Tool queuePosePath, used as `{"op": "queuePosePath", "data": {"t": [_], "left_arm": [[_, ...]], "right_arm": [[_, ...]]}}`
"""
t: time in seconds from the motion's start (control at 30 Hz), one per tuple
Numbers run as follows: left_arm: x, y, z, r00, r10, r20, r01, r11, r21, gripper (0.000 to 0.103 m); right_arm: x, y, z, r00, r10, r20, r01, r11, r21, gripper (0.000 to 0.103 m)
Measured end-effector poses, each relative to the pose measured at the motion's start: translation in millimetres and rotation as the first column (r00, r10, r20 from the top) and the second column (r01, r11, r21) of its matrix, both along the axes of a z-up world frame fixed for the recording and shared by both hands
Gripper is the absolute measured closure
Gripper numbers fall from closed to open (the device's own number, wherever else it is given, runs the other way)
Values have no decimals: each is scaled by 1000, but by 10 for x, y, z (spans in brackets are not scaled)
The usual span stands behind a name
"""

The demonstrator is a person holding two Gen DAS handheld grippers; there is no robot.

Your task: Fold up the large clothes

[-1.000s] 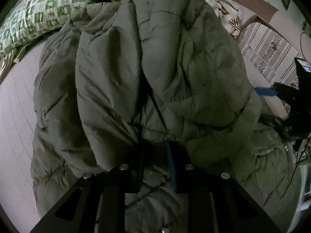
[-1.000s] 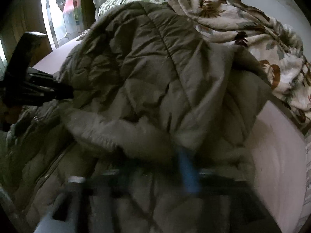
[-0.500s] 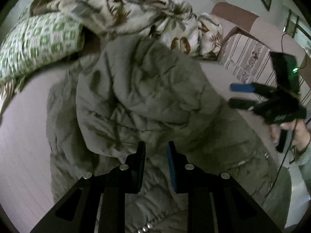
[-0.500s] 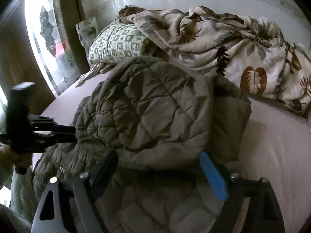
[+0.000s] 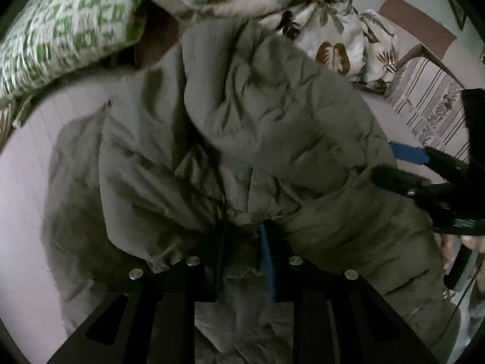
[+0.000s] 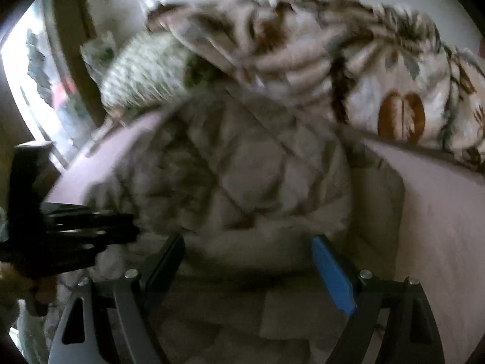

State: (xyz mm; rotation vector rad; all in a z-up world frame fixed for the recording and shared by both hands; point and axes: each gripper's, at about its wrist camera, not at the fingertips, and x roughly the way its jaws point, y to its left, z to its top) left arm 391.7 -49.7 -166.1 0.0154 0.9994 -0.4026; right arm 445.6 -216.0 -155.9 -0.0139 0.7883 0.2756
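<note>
A large olive quilted puffer jacket point(image 5: 257, 139) lies bunched on a pale pink bed sheet point(image 5: 27, 182); it also shows in the right wrist view point(image 6: 242, 163). My left gripper point(image 5: 242, 236) is shut on a fold of the jacket's near edge, cloth pinched between the black and blue fingers. My right gripper point(image 6: 248, 248) is open, its jaws wide apart, just in front of the jacket's folded edge and holding nothing. The right gripper also shows at the right edge of the left wrist view point(image 5: 403, 166). The left gripper shows at the left of the right wrist view point(image 6: 91, 227).
A green and white patterned pillow point(image 5: 60, 30) lies at the bed's head on the left. A crumpled leaf-print blanket point(image 6: 348, 60) lies behind the jacket. A striped chair point(image 5: 424, 97) stands at the right. A window point(image 6: 39, 91) is on the far left.
My left gripper has closed on the jacket's edge and dropped closer to the bed. My right gripper stays open and has moved nearer to the jacket's fold.
</note>
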Motion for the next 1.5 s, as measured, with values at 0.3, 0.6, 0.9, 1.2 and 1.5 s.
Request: {"op": "queuePosePath", "data": {"t": [0.3,0.6,0.9,1.2,1.5], "left_arm": [[-94,-70,-84,997,-10,73,7,999,52,80],[-357,-180,91,990,26,142,-46,990,137,68],[-796,-131,236,972,37,233,-90,970,224,28],[-1097,32,196,972,76,223,-133,959,250,28],[-1478,365,12,971,123,203,-180,940,291,28]], "right_arm": [[142,-70,-483,995,-65,-82,66,998,3,13],[-165,-105,-231,995,-96,-12,96,995,15,12],[-660,-23,55,996,-70,57,72,997,-32,12],[-1103,-52,63,995,-97,31,97,995,-5,12],[-1561,-159,-212,986,-126,-110,127,992,9,12]]}}
